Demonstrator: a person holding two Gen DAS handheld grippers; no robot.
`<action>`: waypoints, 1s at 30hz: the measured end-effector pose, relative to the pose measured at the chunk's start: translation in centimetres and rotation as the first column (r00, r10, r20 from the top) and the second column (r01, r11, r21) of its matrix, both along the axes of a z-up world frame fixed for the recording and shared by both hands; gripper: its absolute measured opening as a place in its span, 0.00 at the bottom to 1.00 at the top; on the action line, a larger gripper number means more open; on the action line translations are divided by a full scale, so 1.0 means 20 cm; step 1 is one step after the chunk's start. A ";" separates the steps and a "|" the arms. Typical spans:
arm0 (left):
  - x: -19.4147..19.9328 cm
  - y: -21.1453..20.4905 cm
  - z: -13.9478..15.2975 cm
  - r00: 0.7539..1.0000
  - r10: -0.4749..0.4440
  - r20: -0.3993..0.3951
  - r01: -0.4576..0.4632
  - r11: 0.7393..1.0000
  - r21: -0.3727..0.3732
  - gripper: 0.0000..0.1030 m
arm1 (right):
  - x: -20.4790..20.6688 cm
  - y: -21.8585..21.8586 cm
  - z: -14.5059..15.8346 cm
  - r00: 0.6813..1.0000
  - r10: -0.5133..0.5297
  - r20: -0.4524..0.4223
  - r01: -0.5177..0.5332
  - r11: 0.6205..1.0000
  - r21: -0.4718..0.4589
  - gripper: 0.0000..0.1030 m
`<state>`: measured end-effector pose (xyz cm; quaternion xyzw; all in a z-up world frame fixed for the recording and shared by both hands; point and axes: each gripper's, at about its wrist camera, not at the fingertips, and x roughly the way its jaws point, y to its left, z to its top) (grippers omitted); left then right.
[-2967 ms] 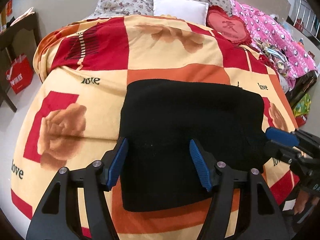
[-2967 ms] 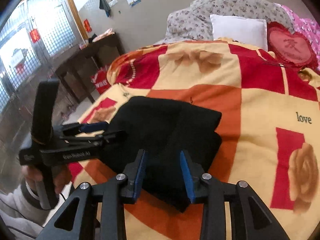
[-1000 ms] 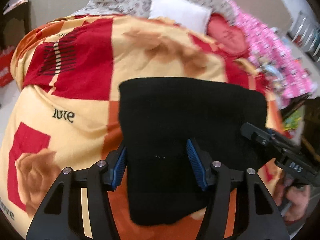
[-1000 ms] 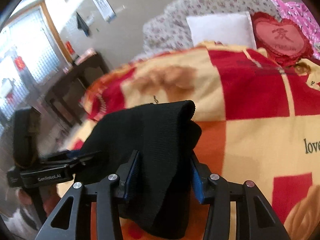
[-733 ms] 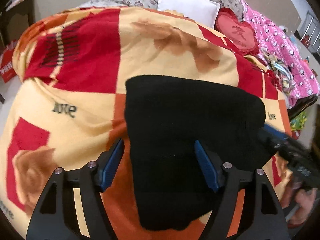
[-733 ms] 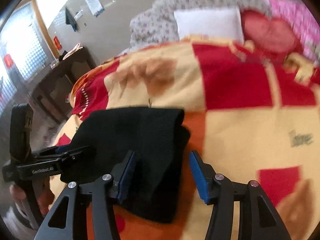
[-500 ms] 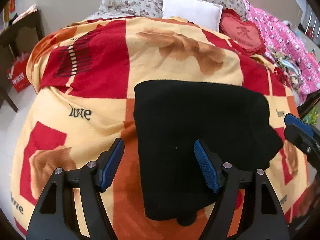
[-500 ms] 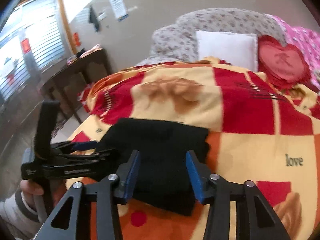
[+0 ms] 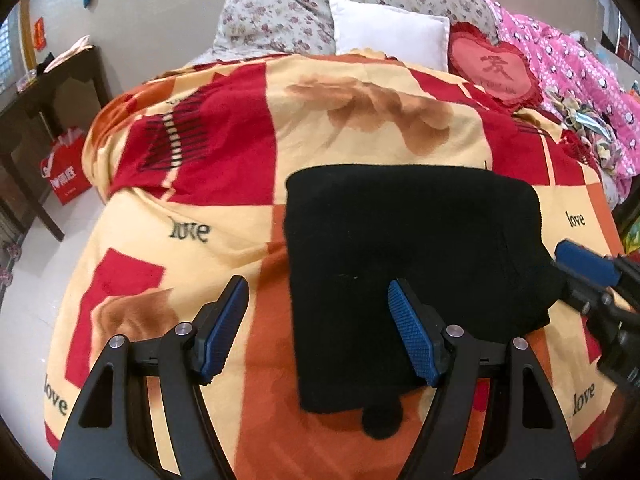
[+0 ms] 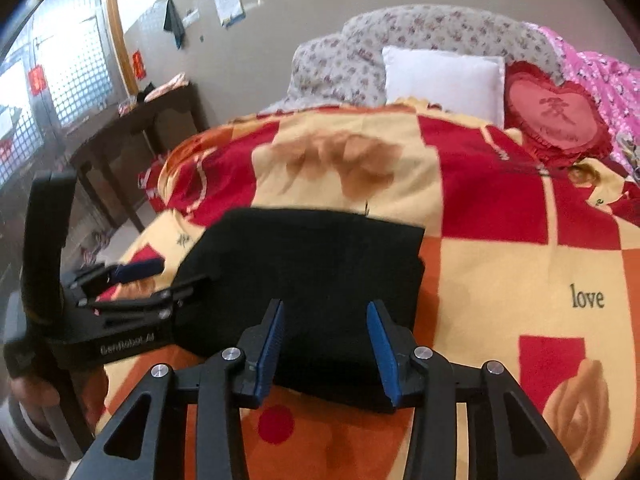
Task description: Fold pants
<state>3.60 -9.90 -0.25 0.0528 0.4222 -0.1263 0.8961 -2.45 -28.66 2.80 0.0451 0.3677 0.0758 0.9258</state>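
The black pants point(image 9: 412, 256) lie folded into a thick rectangle on the red, orange and yellow blanket point(image 9: 240, 152); they also show in the right wrist view point(image 10: 320, 280). My left gripper point(image 9: 318, 328) is open and empty, held above the pants' near left edge. My right gripper point(image 10: 326, 344) is open and empty above the pants' near edge. The right gripper shows at the right edge of the left wrist view point(image 9: 588, 276), and the left gripper shows at the left of the right wrist view point(image 10: 136, 280).
A white pillow point(image 9: 390, 32), a red heart cushion point(image 9: 494, 66) and a pink quilt point(image 9: 572, 76) lie at the head and right of the bed. A dark wooden table point(image 10: 132, 120) and a red bag point(image 9: 66, 174) stand by the bed's left side.
A second ago both grippers were shut on the pants and lifting them. Both have since opened and drawn back, and the pants now lie flat on the blanket.
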 end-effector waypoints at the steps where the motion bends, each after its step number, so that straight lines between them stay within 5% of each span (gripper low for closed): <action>1: -0.01 0.01 0.01 1.000 0.005 0.002 -0.005 1.000 -0.003 0.71 | 0.00 0.00 0.01 1.000 -0.013 -0.001 0.013 1.000 -0.006 0.42; 30: -0.22 0.12 0.11 0.991 0.091 0.097 -0.090 0.996 -0.012 0.71 | 0.00 0.17 0.03 0.998 -0.058 0.000 0.058 0.997 -0.055 0.46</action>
